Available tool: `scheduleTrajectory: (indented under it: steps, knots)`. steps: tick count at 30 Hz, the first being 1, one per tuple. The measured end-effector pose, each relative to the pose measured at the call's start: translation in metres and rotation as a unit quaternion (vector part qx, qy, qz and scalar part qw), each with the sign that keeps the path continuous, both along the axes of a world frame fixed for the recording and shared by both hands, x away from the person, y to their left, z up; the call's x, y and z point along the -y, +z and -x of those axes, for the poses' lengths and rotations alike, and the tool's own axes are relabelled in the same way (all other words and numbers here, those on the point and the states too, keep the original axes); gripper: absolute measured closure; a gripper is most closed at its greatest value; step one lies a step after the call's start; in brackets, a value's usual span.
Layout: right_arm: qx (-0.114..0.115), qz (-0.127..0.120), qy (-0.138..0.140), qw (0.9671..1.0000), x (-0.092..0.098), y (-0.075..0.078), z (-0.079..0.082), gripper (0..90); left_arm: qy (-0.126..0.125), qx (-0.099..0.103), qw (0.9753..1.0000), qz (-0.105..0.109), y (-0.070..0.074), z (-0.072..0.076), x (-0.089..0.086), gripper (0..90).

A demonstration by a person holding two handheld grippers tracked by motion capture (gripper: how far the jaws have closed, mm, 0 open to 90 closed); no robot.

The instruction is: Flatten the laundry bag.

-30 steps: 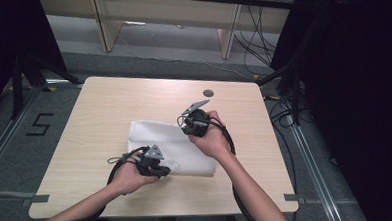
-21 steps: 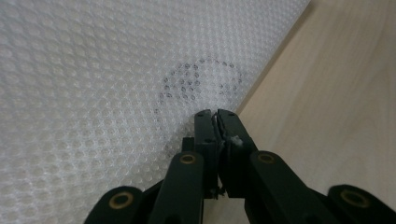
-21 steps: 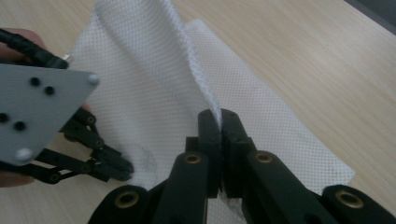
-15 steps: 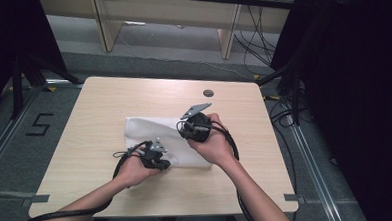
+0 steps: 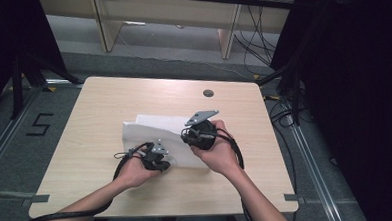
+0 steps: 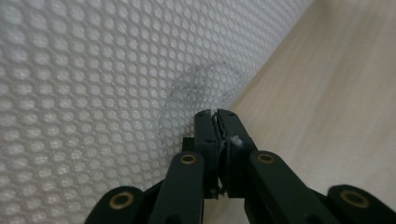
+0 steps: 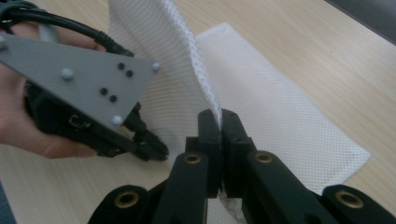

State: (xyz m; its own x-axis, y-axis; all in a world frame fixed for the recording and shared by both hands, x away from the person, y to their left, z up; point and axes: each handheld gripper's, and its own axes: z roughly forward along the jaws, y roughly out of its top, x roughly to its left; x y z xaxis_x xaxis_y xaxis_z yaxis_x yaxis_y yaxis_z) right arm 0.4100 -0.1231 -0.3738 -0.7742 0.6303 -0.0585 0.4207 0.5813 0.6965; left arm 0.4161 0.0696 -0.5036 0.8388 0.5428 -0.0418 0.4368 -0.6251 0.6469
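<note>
Step in hand, as judged: folding of the white perforated mesh cloth (image 5: 172,134) — a near edge is being carried up and over by both grippers.

Position: the cloth lies at the centre of the pale wood-grain laminate table (image 5: 99,114), its flat part spread toward 11 o'clock from the hands, with the dark round grommet (image 5: 208,93) well apart at 1 o'clock.

Left gripper (image 6: 217,116): jaws clenched together on a thin edge of the mesh; in the left gripper view the fabric fills the field from 9 to 12 o'clock, bare table showing from 1 to 4 o'clock. A faint oval outline is seen through the weave — what it is cannot be told.

Right gripper (image 7: 220,119): jaws closed on a raised fold of the cloth (image 7: 187,60), which rises as a curved strip toward 12 o'clock while the rest lies flat on the table at 2 to 3 o'clock. In this view the left gripper (image 7: 144,144) is seen at 9 o'clock, with its grey three-cornered plate (image 7: 79,79) uppermost.

Materials: the cloth is a soft, limp mesh with a regular honeycomb of small round holes, slightly translucent; straight hems, rectangular outline. The table is smooth and matt.

Next move, as judged: both held points should be carried together toward the far edge, kept level, and laid so the hems meet before release — limp mesh is likely to sag or slip if the hands move unevenly.
</note>
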Motion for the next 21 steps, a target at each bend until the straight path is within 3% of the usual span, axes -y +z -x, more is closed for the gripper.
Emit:
scheduleTrajectory:
  steps: [2, 6, 8, 11, 12, 16, 17, 18, 21]
  knots:
    - [-0.007, -0.002, -0.002, 1.0, 0.001, 0.001, 0.002, 89.5, 0.003, 0.001, 1.0, 0.001, -0.001, -0.003, 0.0, 86.5]
    - [0.01, -0.002, 0.01, 0.9999, 0.002, -0.002, 0.002, 89.4, 0.018, 0.002, 0.9998, 0.013, -0.002, -0.007, -0.003, 86.7]
    - [-0.001, 0.0, 0.012, 0.9999, 0.001, -0.001, 0.004, 89.5, 0.024, 0.003, 0.9996, 0.015, 0.0, -0.008, -0.005, 86.8]
    - [0.007, 0.002, 0.01, 0.9999, -0.001, -0.003, 0.006, 89.5, 0.015, 0.005, 0.9999, 0.003, 0.004, -0.005, -0.008, 86.3]
    - [0.006, 0.009, 0.016, 0.9998, -0.001, -0.003, 0.006, 89.5, 0.019, 0.016, 0.9997, -0.003, 0.005, -0.002, -0.009, 86.3]
    - [0.01, 0.003, 0.008, 0.9999, -0.001, -0.006, 0.005, 89.5, 0.017, -0.003, 0.9997, 0.017, 0.008, 0.009, -0.009, 87.5]
    - [0.012, 0.001, 0.008, 0.9999, -0.001, -0.007, 0.005, 89.5, 0.011, -0.009, 0.9998, 0.011, 0.008, 0.009, -0.009, 89.3]
    - [0.009, 0.0, 0.009, 0.9999, -0.001, -0.007, 0.005, 89.5, -0.007, -0.012, 0.9999, -0.009, 0.01, 0.007, -0.01, 89.4]
    - [0.005, 0.0, 0.012, 0.9999, 0.0, -0.006, 0.007, 89.5, -0.01, -0.007, 0.9998, -0.016, 0.008, 0.002, -0.007, 89.6]
